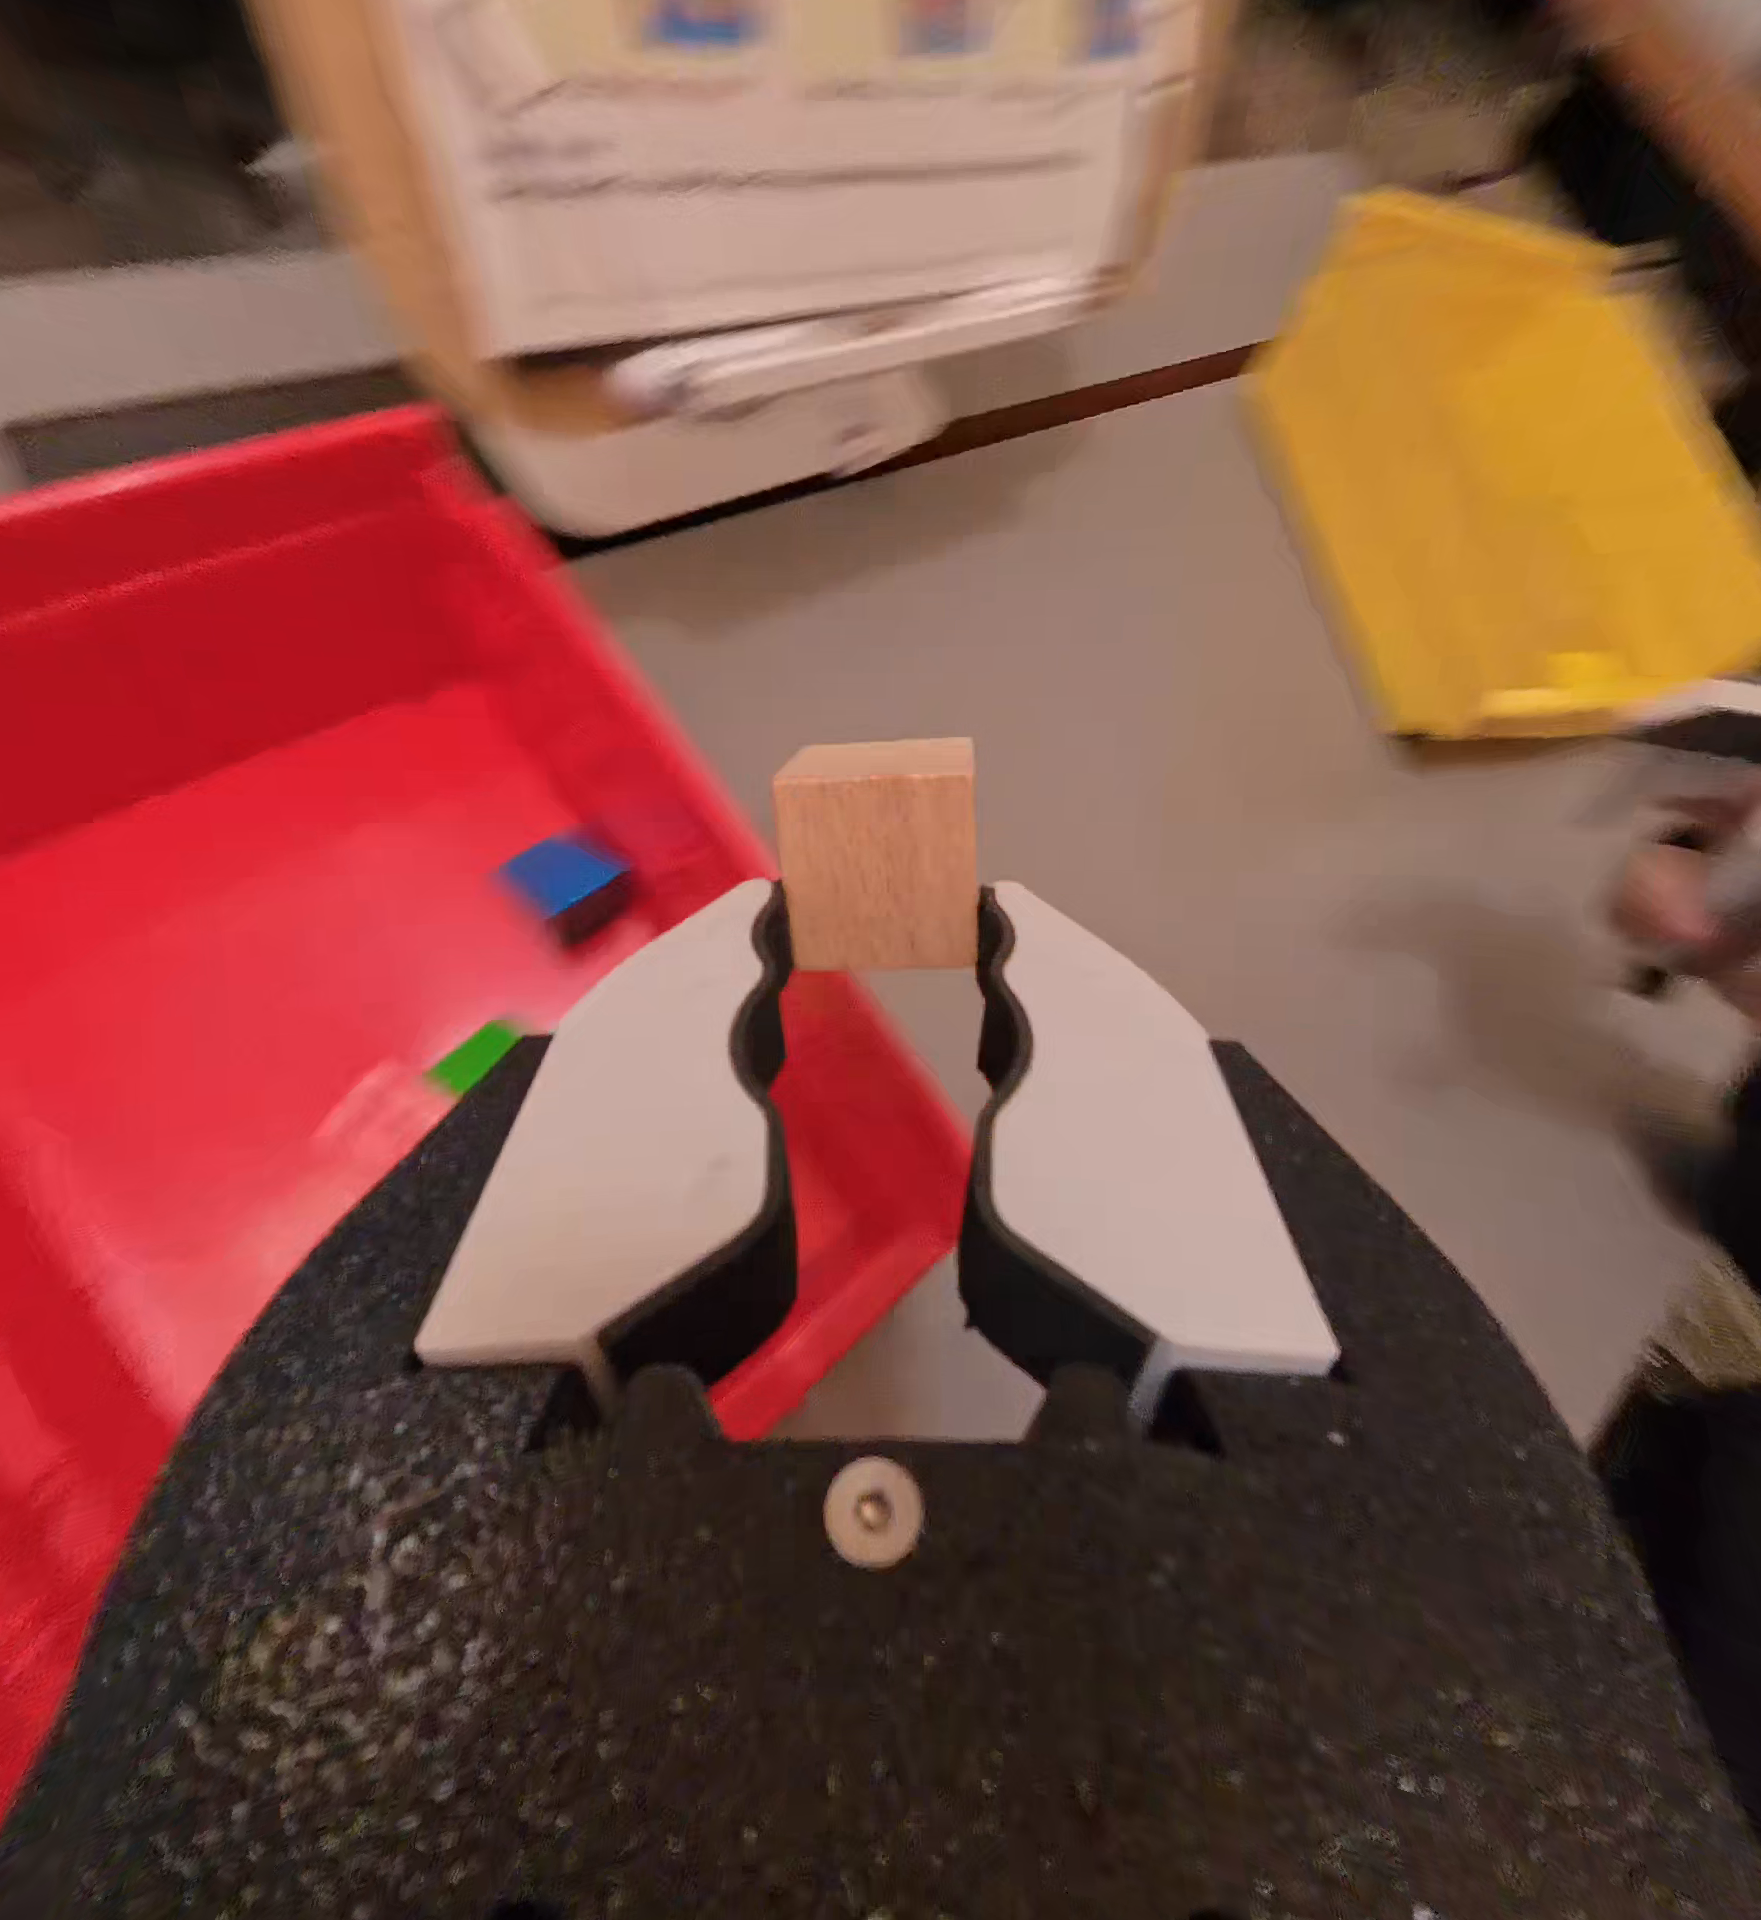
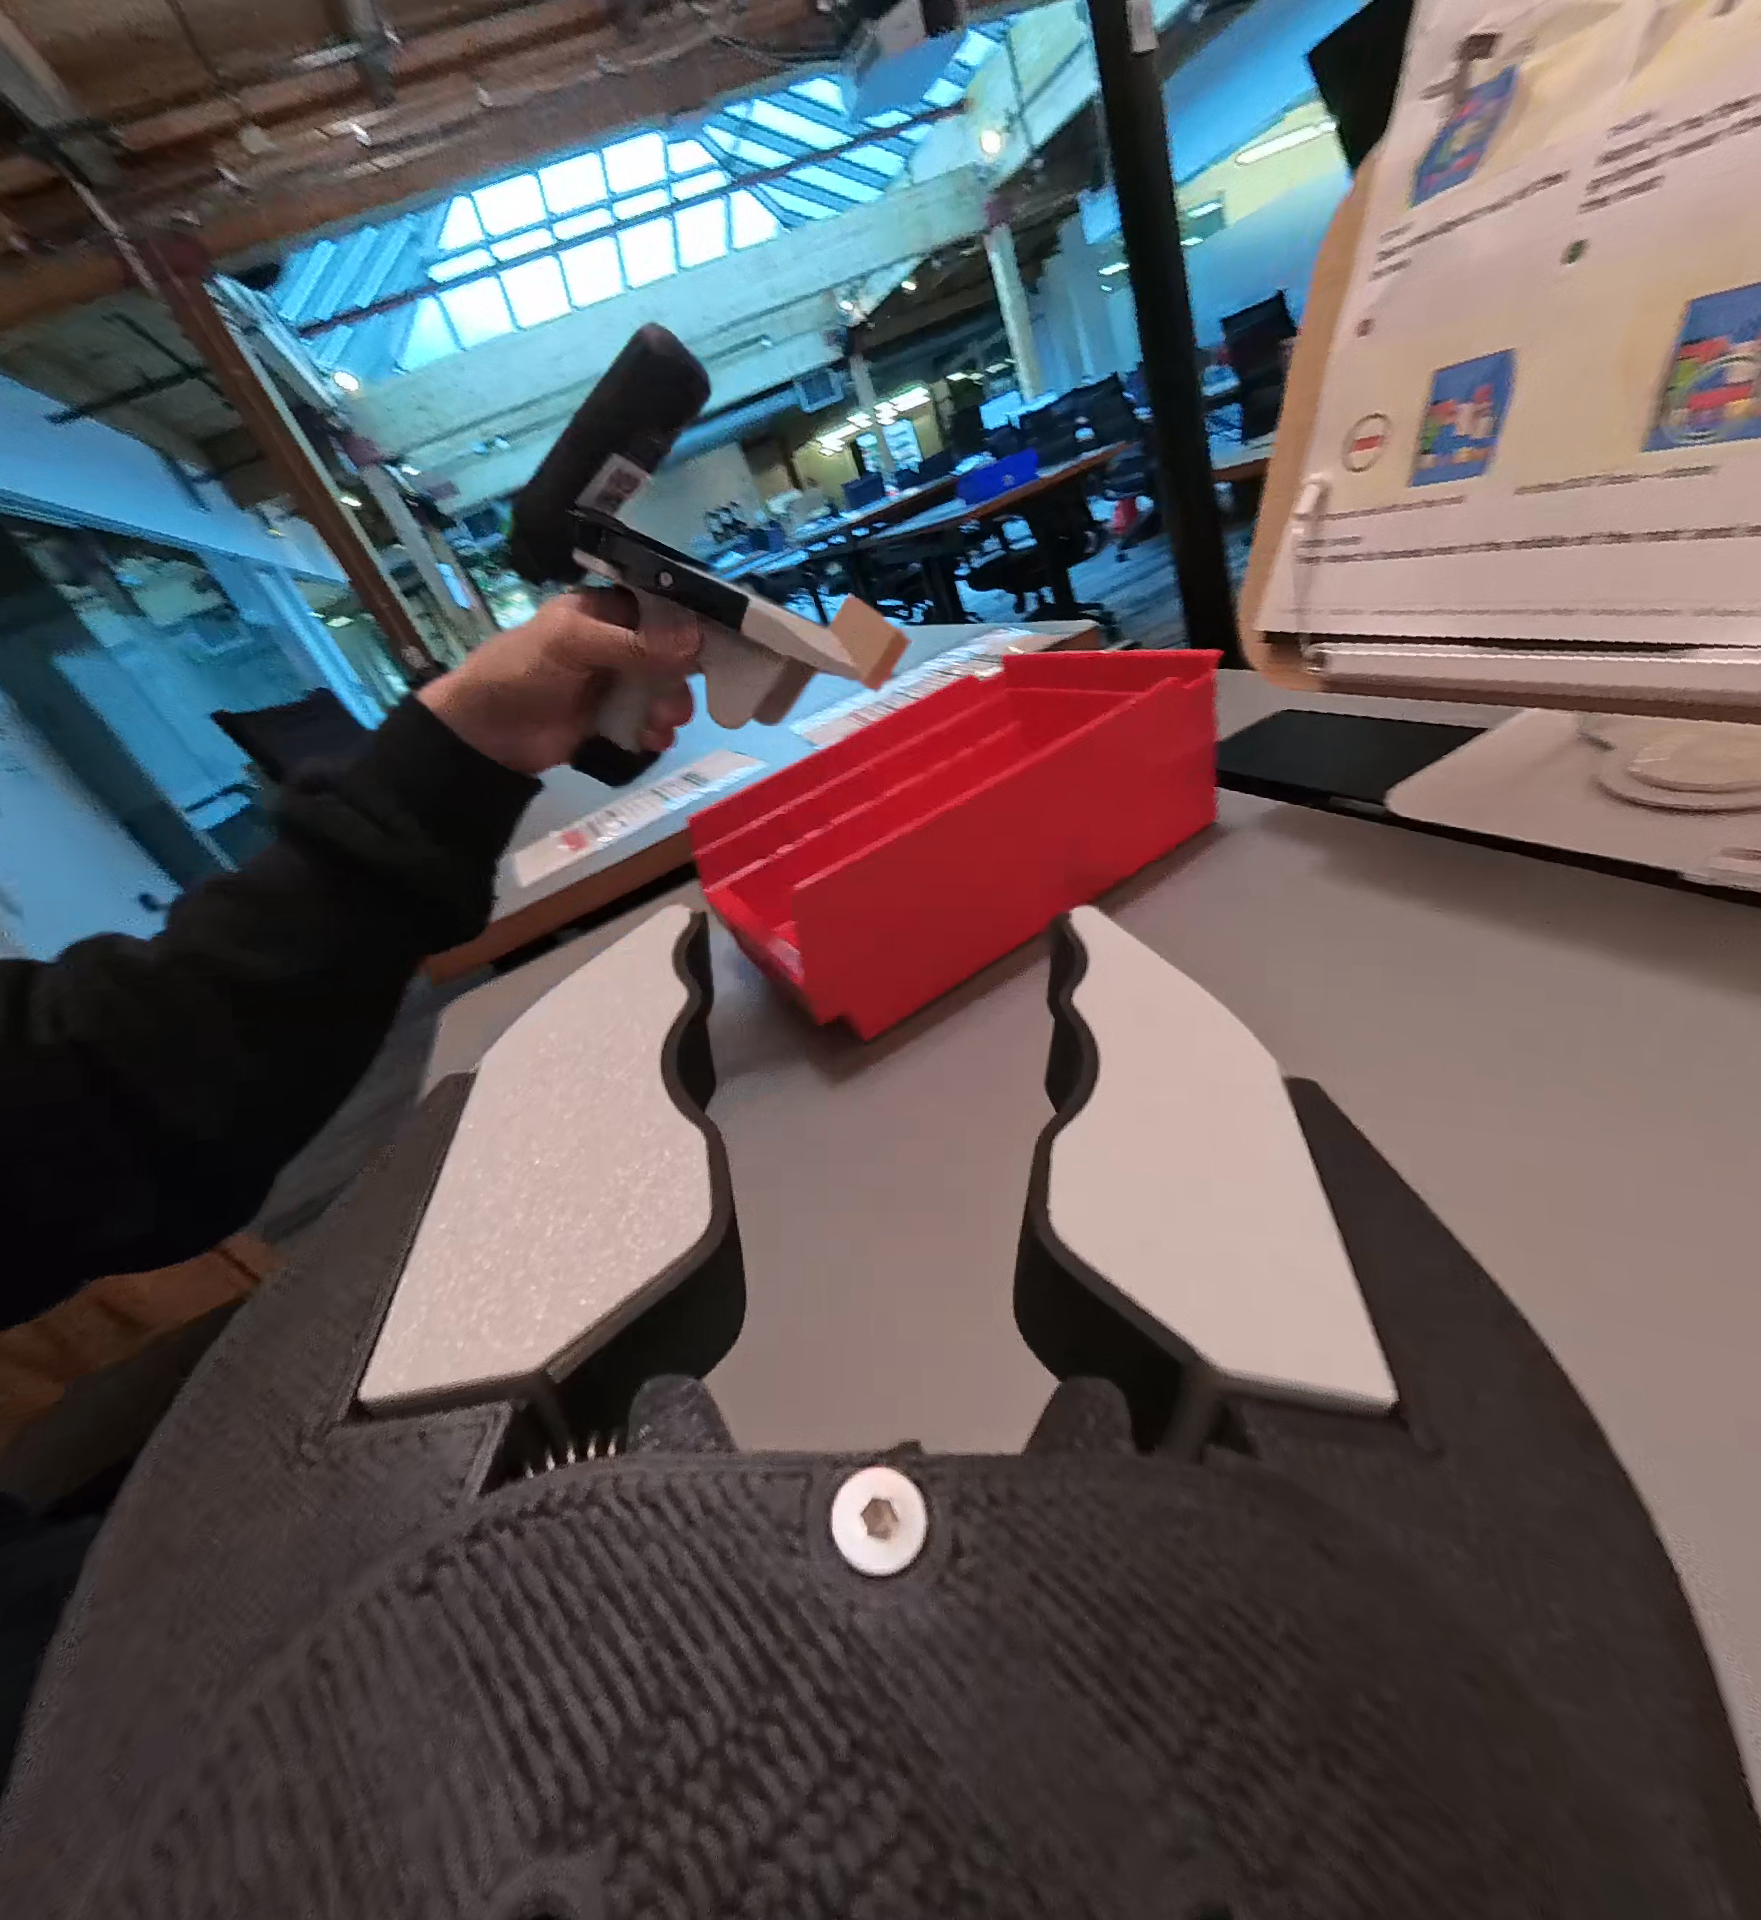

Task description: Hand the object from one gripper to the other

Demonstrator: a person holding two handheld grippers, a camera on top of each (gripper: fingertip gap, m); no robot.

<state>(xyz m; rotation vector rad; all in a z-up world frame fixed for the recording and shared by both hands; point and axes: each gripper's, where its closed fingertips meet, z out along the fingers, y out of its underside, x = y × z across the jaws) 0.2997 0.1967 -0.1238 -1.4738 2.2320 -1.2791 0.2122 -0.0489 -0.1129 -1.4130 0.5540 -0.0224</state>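
Left claw point(image 1: 878, 925) closed on a plain wooden cube point(image 1: 876, 852); both black pads press its side faces at the very tips, most of the cube standing proud beyond them. Landmark: red bin point(image 1: 232, 831) on the grey counter point(image 1: 1115, 727). Cube is held in the air above the counter, over the bin's right-hand wall as the left wrist view sees it. Inside the bin: a blue block point(image 1: 569, 878) on its floor, a green block point(image 1: 476, 1055) nearer the camera, partly hidden by the claw body. Yellow bin point(image 1: 1510, 468) sits on the counter well to the right of the red bin, blurred. Right claw point(image 2: 881, 940) spread wide, nothing between its pads, hovering low over the counter just in front of the red bin's near end. From the right wrist view, a hand point(image 2: 564, 675) with a dark sleeve holds the left claw raised above and left of the red bin. A board with printed sheets point(image 2: 1582, 364) stands behind the bin.
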